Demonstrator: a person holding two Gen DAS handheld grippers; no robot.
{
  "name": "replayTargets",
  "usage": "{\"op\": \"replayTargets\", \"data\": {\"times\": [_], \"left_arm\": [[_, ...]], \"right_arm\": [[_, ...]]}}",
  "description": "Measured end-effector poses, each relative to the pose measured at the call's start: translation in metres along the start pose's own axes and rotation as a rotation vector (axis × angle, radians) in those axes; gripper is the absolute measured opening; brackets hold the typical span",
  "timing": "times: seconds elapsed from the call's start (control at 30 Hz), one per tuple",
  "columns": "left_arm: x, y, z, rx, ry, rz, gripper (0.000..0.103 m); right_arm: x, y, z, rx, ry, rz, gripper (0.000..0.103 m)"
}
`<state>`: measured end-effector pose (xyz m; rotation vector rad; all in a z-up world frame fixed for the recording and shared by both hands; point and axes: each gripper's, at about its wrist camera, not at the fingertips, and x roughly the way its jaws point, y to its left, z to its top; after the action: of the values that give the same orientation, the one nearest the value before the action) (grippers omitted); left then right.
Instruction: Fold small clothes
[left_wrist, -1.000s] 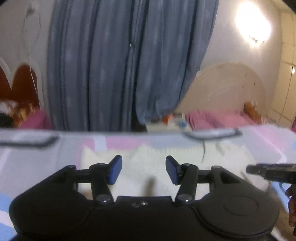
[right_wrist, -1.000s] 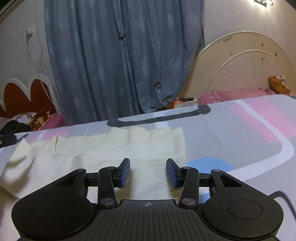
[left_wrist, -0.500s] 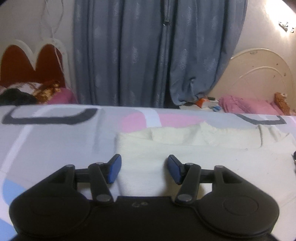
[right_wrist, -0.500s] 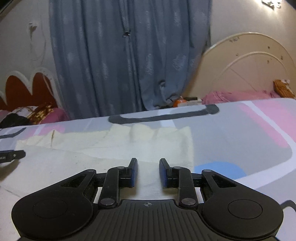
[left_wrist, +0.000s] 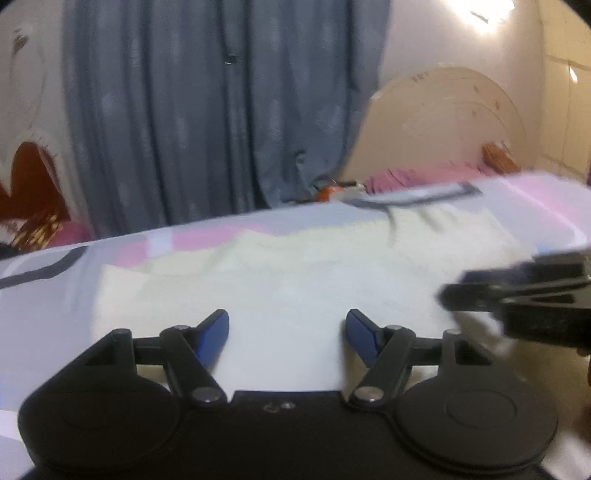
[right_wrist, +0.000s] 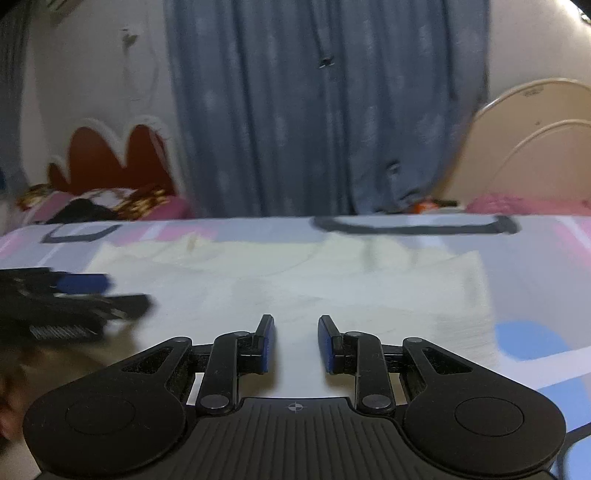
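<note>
Blue-grey curtains (left_wrist: 225, 110) hang behind a bed covered by a sheet (right_wrist: 535, 266) printed in pink, grey and blue patches. A pale cream garment (left_wrist: 295, 280) lies spread flat across the sheet, its far edge slightly rumpled. The left gripper (left_wrist: 287, 332) sits low over the near part of the garment with its blue-padded fingers (left_wrist: 212, 334) set wide apart and nothing between them. The right gripper (right_wrist: 296, 341) is also low over the cloth, just beside the left one; its fingers (right_wrist: 266, 341) stand closer together but still parted, with bare fabric showing in the gap. In each wrist view the other gripper appears as a dark blur at the frame's edge. A cream rounded headboard (left_wrist: 443, 122) and a pink pillow (right_wrist: 517, 201) show beyond the bed.
</note>
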<state>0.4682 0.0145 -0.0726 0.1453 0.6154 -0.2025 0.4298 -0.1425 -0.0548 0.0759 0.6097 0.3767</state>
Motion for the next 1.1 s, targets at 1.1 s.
{"op": "replayTargets", "data": {"times": [1.1], "left_arm": [[-0.012,0.034,-0.003,-0.085,0.070,0.087,0.077]], "right_arm": [[-0.015,-0.086,0.001,0.111,0.072,-0.253,0.026]]}}
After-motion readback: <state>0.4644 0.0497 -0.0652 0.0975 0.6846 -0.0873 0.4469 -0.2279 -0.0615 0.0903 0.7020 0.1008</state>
